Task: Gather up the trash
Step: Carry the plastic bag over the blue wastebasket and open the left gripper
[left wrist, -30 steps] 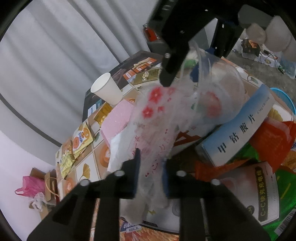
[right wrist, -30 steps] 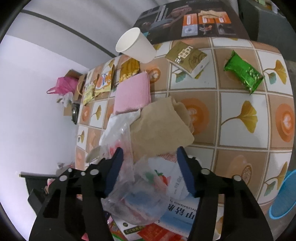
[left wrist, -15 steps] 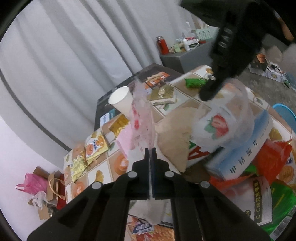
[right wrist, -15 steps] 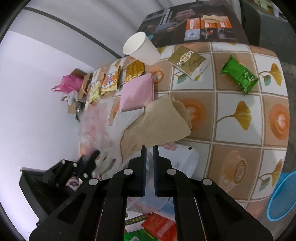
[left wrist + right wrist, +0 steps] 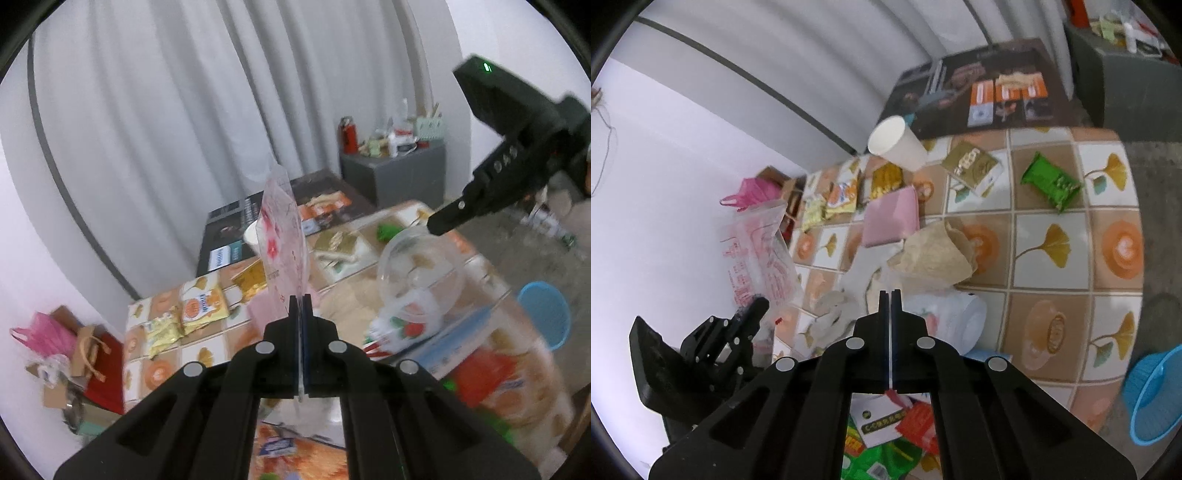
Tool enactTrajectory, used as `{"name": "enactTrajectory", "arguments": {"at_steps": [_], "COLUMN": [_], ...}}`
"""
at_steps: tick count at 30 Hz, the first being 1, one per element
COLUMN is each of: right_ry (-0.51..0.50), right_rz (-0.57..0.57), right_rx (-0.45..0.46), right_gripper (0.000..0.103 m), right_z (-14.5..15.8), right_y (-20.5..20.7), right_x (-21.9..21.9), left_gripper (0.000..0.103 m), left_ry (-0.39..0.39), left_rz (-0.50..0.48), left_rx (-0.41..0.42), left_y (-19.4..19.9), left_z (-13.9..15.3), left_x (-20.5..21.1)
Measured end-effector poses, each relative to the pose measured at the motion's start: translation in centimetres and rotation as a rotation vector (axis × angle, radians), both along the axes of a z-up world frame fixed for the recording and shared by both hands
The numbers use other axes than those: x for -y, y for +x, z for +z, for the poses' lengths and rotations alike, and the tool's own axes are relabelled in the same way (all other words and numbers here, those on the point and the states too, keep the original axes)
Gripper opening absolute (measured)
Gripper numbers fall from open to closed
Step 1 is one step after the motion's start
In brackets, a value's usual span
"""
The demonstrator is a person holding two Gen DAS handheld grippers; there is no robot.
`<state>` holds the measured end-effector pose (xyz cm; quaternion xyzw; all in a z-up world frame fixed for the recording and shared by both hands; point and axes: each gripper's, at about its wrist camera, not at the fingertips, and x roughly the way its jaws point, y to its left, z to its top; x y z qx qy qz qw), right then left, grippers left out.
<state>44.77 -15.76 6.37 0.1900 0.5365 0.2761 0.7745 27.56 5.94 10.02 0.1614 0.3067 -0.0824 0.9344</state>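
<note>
A clear plastic bag (image 5: 282,236) with red print stands up from my left gripper (image 5: 300,299), which is shut on one edge of its mouth. My right gripper (image 5: 890,293) is shut on the opposite edge, with thin film (image 5: 891,354) pinched between its pads. In the left wrist view the right gripper (image 5: 437,225) hangs at the upper right, the bag's clear film (image 5: 417,269) stretched below it. The right wrist view has the left gripper (image 5: 759,302) at the lower left with the printed film (image 5: 761,254) above it. Boxes and packets (image 5: 882,424) show inside the bag.
Loose on the tiled table (image 5: 1052,295) are a white paper cup (image 5: 897,142), a gold packet (image 5: 973,168), a green packet (image 5: 1051,182), a pink pad (image 5: 892,216), brown paper (image 5: 934,254) and snack packets (image 5: 842,194). A blue basket (image 5: 1156,395) stands beside the table.
Both grippers have closed on the bag's edges and risen. The bag's mouth is now stretched between them, and the table looks farther away.
</note>
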Motion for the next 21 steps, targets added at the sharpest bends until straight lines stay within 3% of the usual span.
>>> {"name": "enactTrajectory", "arguments": {"at_steps": [7,12,16,21], "right_ry": [0.023,0.001,-0.052,-0.148], "right_rz": [-0.070,-0.164,-0.301,-0.491], "right_rx": [0.075,0.092,0.075,-0.004], "right_gripper": [0.000,0.000,0.000,0.000], "right_z": [2.8,2.9,1.4,-3.9], "right_y": [-3.5,-7.1,-10.5,-14.0], "right_x": [5.5,11.9,18.9,27.9], "left_gripper": [0.001,0.001,0.001,0.001], "left_ry": [-0.141,-0.229,-0.274,-0.287], "left_rz": [-0.104,-0.251,-0.379,-0.530], "left_rx": [-0.036,-0.107,-0.221,-0.451], "left_y": [-1.6,-2.1,-1.9,-0.8], "left_z": [3.2,3.9,2.5,-2.9], "left_x": [4.2,11.4,18.8,31.2]}}
